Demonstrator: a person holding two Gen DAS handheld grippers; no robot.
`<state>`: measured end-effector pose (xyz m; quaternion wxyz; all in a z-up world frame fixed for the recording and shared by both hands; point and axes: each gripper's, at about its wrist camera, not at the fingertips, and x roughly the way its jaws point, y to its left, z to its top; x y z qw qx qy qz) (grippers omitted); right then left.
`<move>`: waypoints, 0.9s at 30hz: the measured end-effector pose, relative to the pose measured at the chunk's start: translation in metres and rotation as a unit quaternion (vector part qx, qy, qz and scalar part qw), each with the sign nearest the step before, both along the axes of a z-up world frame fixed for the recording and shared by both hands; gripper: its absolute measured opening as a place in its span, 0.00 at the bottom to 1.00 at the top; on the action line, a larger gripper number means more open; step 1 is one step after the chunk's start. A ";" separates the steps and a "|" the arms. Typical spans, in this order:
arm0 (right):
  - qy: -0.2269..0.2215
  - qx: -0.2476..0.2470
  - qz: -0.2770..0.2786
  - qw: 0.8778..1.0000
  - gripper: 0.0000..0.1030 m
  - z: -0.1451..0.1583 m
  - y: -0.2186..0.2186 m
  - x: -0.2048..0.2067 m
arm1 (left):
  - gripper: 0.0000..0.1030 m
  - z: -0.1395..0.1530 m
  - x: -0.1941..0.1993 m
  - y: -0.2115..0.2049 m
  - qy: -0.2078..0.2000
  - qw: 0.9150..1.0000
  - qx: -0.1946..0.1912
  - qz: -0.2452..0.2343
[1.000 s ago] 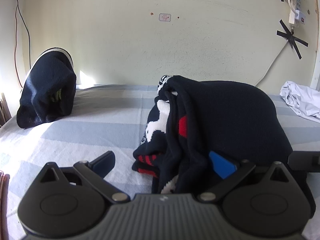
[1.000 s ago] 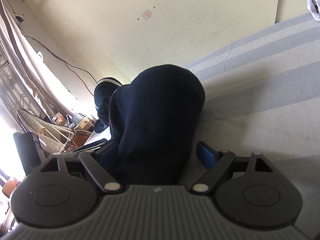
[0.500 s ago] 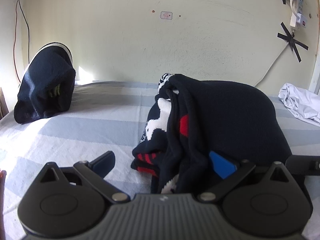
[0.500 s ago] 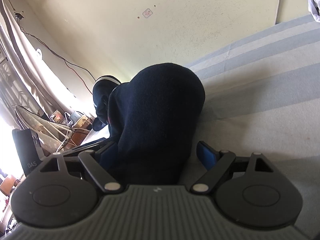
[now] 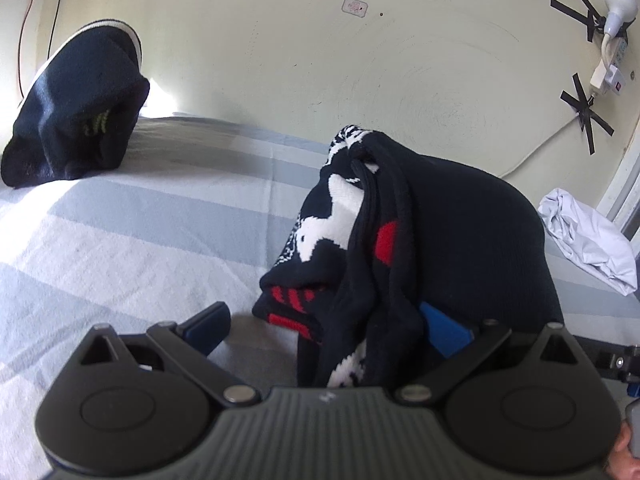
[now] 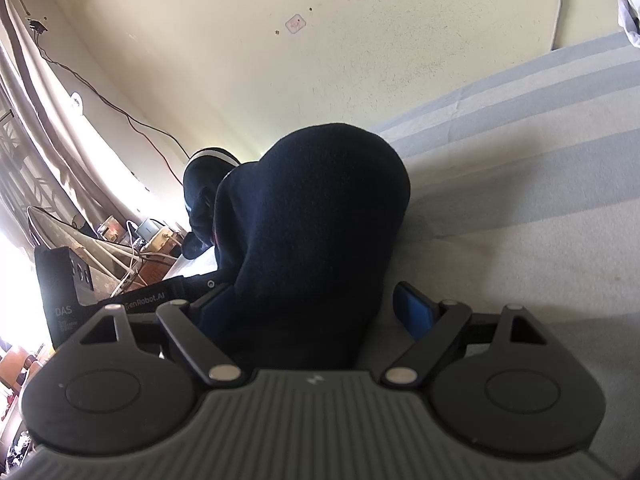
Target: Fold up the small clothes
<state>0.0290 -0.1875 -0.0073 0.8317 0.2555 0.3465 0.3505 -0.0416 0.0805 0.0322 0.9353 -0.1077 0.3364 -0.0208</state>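
So the navy knit sweater is bunched up in a tall lump on the striped bed sheet, right up close to both claws. It's a chunky knit, dark on the outside, with white and red pattern bits showing where it folds open on its left side.

The left claw has its jaws spread wide. The sweater's near folds hang down between them, draped over the right blue pad, while the left pad sits clear of the fabric over bare sheet. Not squeezing anything as far as I can see.

The right claw is also spread wide, straddling the smooth dark mound of the sweater. The right pad stands just off the fabric; the left one is tucked against it, can't tell if it's pressing.

Further out: another dark garment with a white trim slumped by the far wall on the left, and a crumpled white cloth at the far right.
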 end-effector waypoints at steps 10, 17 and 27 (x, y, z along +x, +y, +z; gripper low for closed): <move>0.000 0.000 0.000 1.000 0.86 0.000 0.000 0.000 | 1.00 0.000 0.001 0.001 0.000 1.000 -0.003 -0.001; 0.000 0.000 -0.001 1.000 0.86 0.000 0.000 0.000 | 1.00 0.000 0.001 0.001 0.000 1.000 -0.005 -0.002; 0.000 0.000 -0.001 1.000 0.86 0.000 0.000 0.000 | 1.00 -0.001 0.000 0.000 0.000 1.000 -0.005 -0.001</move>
